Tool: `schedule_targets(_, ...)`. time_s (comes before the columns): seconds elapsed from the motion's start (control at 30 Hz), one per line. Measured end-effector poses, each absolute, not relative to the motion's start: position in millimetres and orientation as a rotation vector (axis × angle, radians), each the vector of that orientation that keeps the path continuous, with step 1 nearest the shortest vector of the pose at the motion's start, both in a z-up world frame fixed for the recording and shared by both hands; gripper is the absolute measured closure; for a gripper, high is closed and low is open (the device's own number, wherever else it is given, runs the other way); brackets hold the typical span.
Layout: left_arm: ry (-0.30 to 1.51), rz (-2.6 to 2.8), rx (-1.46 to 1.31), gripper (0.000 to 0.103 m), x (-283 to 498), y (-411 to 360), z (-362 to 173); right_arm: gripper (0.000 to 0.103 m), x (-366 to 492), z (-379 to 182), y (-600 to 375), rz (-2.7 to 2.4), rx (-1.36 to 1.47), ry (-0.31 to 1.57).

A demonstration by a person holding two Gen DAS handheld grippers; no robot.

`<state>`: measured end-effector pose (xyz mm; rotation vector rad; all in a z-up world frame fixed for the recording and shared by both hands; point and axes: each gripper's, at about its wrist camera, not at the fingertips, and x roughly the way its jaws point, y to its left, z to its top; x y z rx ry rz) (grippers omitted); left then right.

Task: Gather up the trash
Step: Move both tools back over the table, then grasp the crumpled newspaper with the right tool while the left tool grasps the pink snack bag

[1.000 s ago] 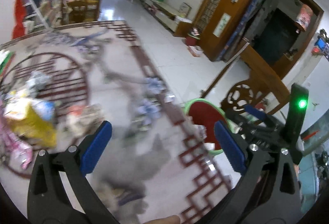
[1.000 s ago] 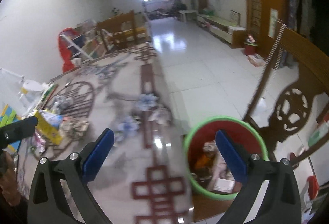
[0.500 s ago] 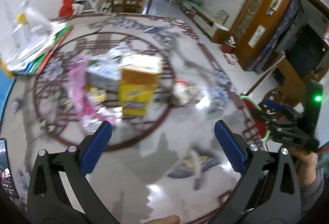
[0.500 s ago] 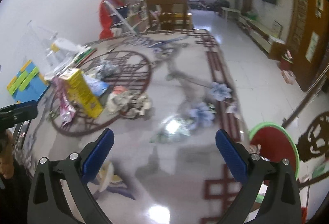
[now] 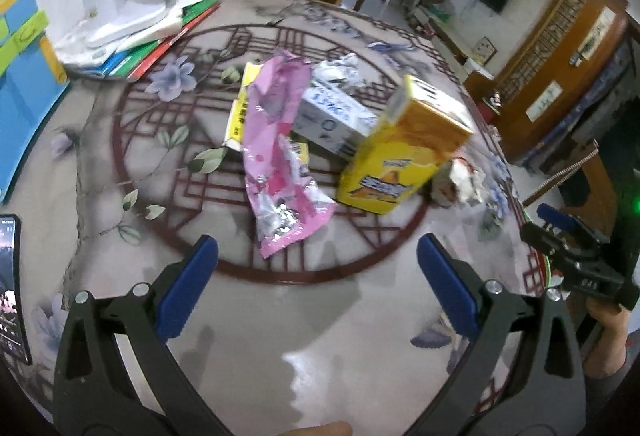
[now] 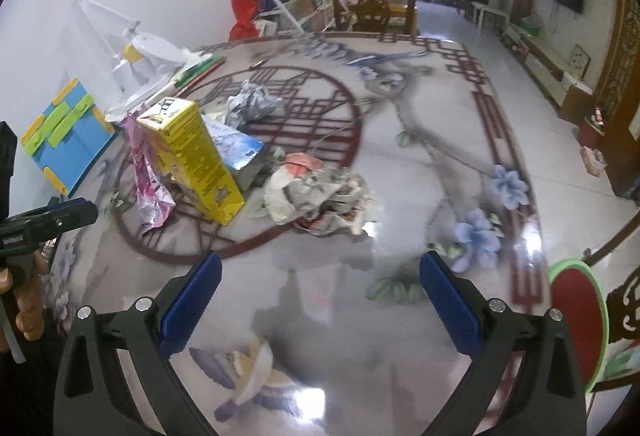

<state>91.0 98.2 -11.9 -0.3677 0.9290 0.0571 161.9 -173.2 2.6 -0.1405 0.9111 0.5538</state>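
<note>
A heap of trash sat on the patterned surface (image 6: 420, 163). A yellow carton (image 5: 404, 151) stood tilted, leaning against a white-and-blue box (image 5: 336, 115) that lay behind it. A crumpled pink wrapper (image 5: 280, 163) sprawled to their left, over a flat yellow packet (image 5: 240, 111). To the right lay a wad of crumpled paper (image 6: 320, 199), and farther back a grey crumpled ball (image 6: 252, 101). A red bin with a green rim (image 6: 576, 320) stood off the surface's right edge.

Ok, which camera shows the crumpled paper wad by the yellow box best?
Right wrist: the wad lies in full view, just right of the yellow box. In the left wrist view only a small blurred piece shows, mostly hidden behind the box.
</note>
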Motion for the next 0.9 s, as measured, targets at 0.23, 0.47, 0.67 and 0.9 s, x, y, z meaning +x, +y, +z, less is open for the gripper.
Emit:
schedule_targets(0.23, 0.943, 0.127, -0.363, 0.006, 123.2, 105.6, -15.0, 0.007, 187.7, -10.4, -154.4, 0.572, -0.116, 0.961)
schedule_targets(0.47, 0.952, 0.187, -0.335, 0.006, 152.8, 116.8, -32.0, 0.007, 212.3, -26.8, -140.7, 0.567, -0.097, 0.992)
schedule_targets(0.67, 0.935, 0.177, -0.345, 0.006, 154.9, 124.1, -42.5, 0.007, 223.7, -41.9, -133.1, 0.556, -0.097, 0.998)
schedule_targets(0.9, 0.938, 0.19, -0.344, 0.006, 162.2, 126.3, -51.9, 0.008, 235.0, -55.3, -131.7, 0.545, -0.093, 0.996)
